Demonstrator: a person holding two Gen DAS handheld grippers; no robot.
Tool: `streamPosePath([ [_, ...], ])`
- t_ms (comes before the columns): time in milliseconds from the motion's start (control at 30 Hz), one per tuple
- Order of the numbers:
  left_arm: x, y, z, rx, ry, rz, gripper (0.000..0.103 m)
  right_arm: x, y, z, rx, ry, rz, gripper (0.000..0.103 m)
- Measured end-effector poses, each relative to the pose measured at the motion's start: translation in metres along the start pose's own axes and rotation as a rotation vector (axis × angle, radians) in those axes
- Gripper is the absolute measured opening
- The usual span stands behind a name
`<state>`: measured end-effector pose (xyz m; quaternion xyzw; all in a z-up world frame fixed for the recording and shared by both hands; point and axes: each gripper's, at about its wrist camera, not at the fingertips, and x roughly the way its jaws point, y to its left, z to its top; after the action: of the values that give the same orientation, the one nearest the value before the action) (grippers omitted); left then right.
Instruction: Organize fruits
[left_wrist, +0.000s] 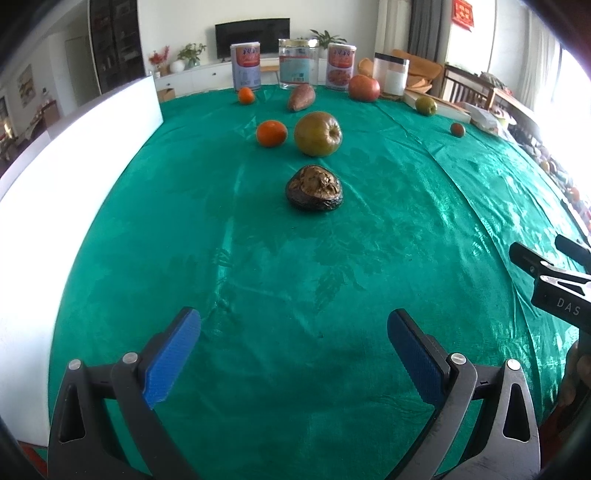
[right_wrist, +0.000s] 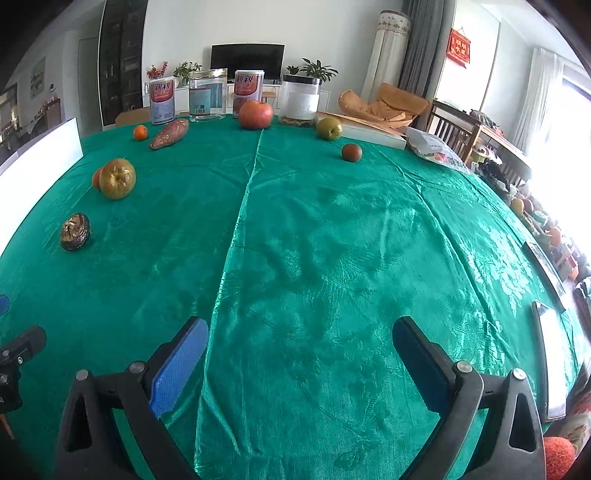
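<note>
Nothing looked sorted yet: the fruits lay scattered over the green-clothed table (right_wrist: 332, 258), with the dark shrivelled fruit (left_wrist: 314, 188) alone toward the left side, the big greenish apple (left_wrist: 318, 134) and an orange (left_wrist: 272, 133) just beside each other behind it, and a smaller orange (left_wrist: 246, 95), a sweet potato (left_wrist: 301, 97), a red apple (right_wrist: 255, 114), a green apple (right_wrist: 329, 128) and a small red fruit (right_wrist: 351, 152) strung along the far edge in front of the tins and jars (right_wrist: 207, 96). The left gripper (left_wrist: 293, 328) hovered near the near edge with its blue pads spread wide, gripping and touching nothing; the right gripper (right_wrist: 300, 338) was likewise wide apart and empty over bare cloth; so I judged the whole job was ahead.
</note>
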<state>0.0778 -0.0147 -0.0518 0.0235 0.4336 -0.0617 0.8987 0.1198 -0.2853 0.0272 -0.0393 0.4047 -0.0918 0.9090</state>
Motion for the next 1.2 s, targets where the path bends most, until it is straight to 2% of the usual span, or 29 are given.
streamPosePath([
  [133,0.005,-0.003,0.001,0.018,0.034,0.020,0.101,0.003,0.001,0.000,-0.003,0.017,0.005,0.100],
  [267,0.005,-0.004,0.001,0.028,0.031,0.024,0.101,0.008,0.006,0.000,-0.029,0.039,0.008,0.100],
  [600,0.000,-0.006,-0.003,0.064,0.015,-0.020,0.101,0.006,0.022,-0.002,-0.115,0.028,0.002,0.100],
  [700,0.003,-0.005,-0.001,0.054,0.044,-0.033,0.101,0.006,0.021,-0.003,-0.111,0.031,0.007,0.100],
  [833,0.006,0.000,0.014,0.010,0.072,-0.041,0.101,0.009,0.015,-0.002,-0.081,0.051,0.044,0.100],
  [967,0.012,0.004,0.042,-0.031,0.038,-0.038,0.101,0.013,0.007,-0.001,-0.041,0.075,0.087,0.100],
  [1100,0.034,-0.001,0.067,-0.053,0.053,-0.087,0.101,0.018,0.000,0.000,0.001,0.099,0.131,0.100],
  [1200,0.051,-0.006,0.075,-0.049,0.072,-0.078,0.101,0.021,-0.005,-0.001,0.027,0.111,0.157,0.100],
])
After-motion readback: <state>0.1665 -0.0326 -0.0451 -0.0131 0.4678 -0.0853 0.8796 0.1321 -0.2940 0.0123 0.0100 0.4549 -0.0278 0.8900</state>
